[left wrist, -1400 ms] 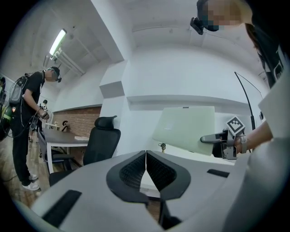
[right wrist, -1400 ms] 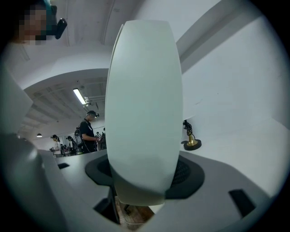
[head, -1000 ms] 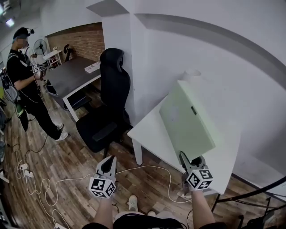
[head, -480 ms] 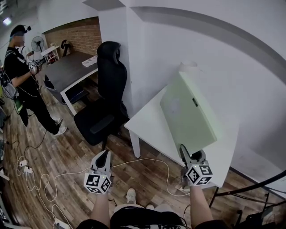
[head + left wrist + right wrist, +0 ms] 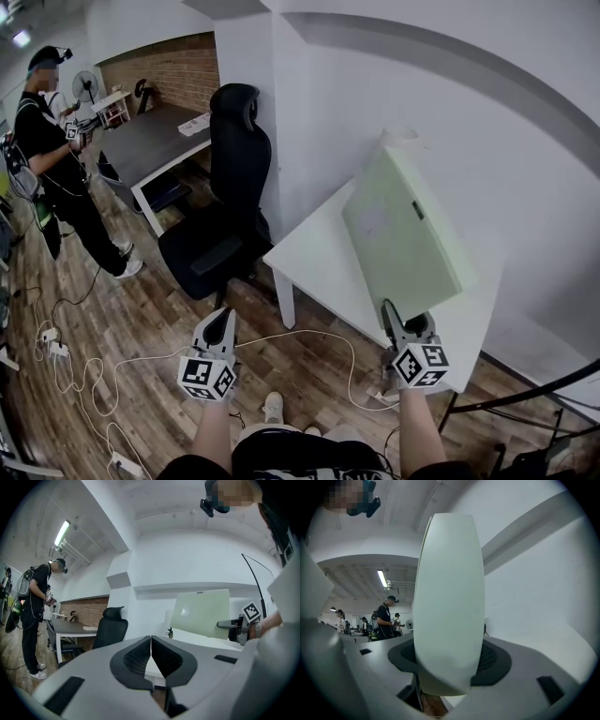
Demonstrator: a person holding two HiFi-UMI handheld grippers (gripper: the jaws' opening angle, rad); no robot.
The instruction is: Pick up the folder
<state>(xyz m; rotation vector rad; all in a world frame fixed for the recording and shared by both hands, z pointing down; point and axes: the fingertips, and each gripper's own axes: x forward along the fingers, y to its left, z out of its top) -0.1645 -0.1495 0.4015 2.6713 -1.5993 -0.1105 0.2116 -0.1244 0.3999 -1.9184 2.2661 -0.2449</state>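
Observation:
The pale green folder point(image 5: 403, 239) stands on edge, lifted above the white table point(image 5: 319, 267) in the head view. My right gripper point(image 5: 405, 326) is shut on its near lower corner. In the right gripper view the folder's spine point(image 5: 449, 602) fills the gap between the jaws. My left gripper point(image 5: 217, 333) hangs over the wooden floor left of the table, shut with nothing in it; in the left gripper view its pads point(image 5: 151, 654) meet. That view also shows the folder point(image 5: 201, 612) and the right gripper point(image 5: 233, 625) at the right.
A black office chair point(image 5: 230, 202) stands just left of the table, against a white wall point(image 5: 441, 112). Behind it is a dark desk point(image 5: 150, 150). A person point(image 5: 56, 169) stands at the far left. White cables point(image 5: 94, 384) lie on the wooden floor.
The folder and my right gripper stand slightly higher and further right in the view than a second ago. My left gripper has stayed shut and barely shifted.

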